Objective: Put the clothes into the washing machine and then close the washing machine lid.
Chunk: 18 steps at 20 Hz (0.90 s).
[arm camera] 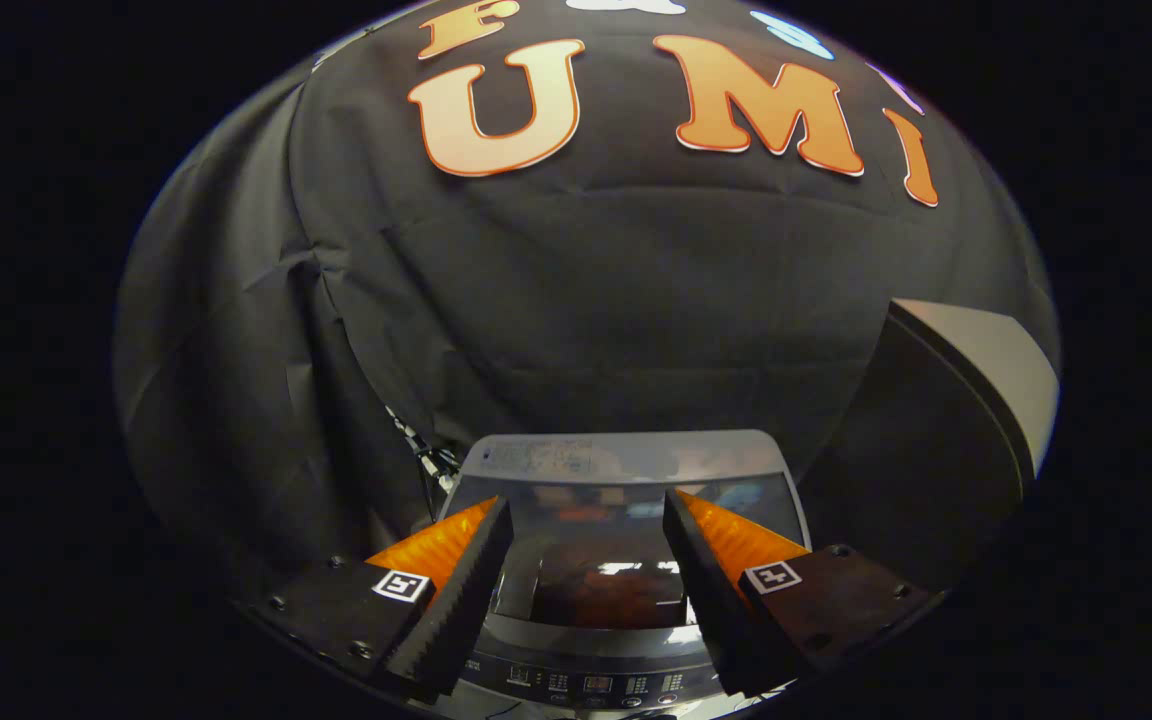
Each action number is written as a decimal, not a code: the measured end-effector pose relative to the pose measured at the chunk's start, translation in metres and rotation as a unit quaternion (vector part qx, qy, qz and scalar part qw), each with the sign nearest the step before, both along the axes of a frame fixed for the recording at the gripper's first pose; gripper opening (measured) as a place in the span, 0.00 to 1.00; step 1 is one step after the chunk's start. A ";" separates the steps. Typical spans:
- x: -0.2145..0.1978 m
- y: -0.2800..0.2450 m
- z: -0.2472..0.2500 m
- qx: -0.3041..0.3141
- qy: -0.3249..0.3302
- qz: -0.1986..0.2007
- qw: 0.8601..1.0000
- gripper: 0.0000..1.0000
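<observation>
1. The gripper has its 2 fingers spread well apart, with nothing between them — it holds no garment.
2. The washing machine lies below and just ahead of the fingers, seen from above; its control panel is the nearest part, sitting under the finger bases.
3. The washing machine lid looks shut — a glossy pane with reflections spans the top, running from just past the panel to the pale rear edge beyond the fingertips.
4. No clothes can be picked out; a dim reddish patch shows through or on the pane, and I cannot tell whether it is laundry inside or a reflection.
5. The relation that matters: the lid's long edge runs crosswise to the fingers, and the open gap is centred over it, so the tool is lined up with the machine's middle, not off to 1 side.
6. A pale slanted panel stands off to the right, well apart from the fingers.
7. Judgement: if the lid is indeed down, the task is at its end, or else not yet begun.
</observation>
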<state>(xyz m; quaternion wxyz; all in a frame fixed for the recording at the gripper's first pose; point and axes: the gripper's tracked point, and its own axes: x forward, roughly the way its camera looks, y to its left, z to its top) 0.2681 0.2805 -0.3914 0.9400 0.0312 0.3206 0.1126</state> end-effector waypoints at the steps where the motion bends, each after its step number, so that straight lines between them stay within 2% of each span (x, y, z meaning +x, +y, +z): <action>1: -0.004 0.000 -0.006 0.002 0.006 0.001 1.000 0.98; 5: -0.006 -0.005 -0.018 0.004 0.016 -0.002 1.000 0.99; 9: -0.003 -0.009 0.001 0.005 0.002 -0.002 1.000 0.98; 15: -0.003 -0.031 0.079 0.019 -0.056 -0.005 0.998 0.98; 18: -0.009 -0.056 0.132 0.002 -0.104 -0.007 0.995 0.98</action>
